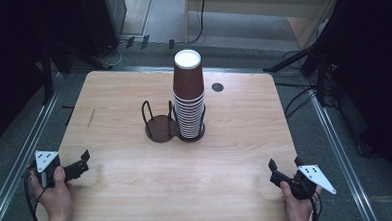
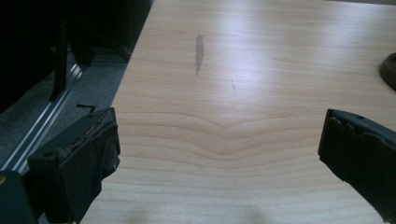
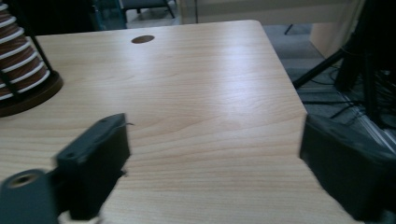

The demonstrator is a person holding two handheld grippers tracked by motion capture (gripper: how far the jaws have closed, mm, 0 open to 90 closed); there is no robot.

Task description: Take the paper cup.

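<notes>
Cups: a tall stack of upside-down brown paper cups stands in the right ring of a dark two-ring wire holder at the table's centre, well apart from both grippers; the holder's left ring has nothing in it.

Nearest, at abt 7 o'clock on the high view, the person's left hand holds the left gripper over the table's near left corner, w/ its jaws pointing toward 2 o'clock. Jaws stand wide apart w/ nothing between them; left gripper view shows bare wood between the two black jaws, and a dark streak on the wood farther off at 12 o'clock.

At abt 5 o'clock the right hand holds the right gripper over the near right corner, jaws pointing toward 11 o'clock. Its jaws are also spread w/ nothing held; right gripper view shows bare wood between them, slightly blurred.

Light wooden table w/ rounded corners. Past the stack, at abt 1 o'clock from it, a small dark round hole sits in the tabletop near the far edge. Beyond the table: grey floor, cables and dark stand legs, dimly lit
</notes>
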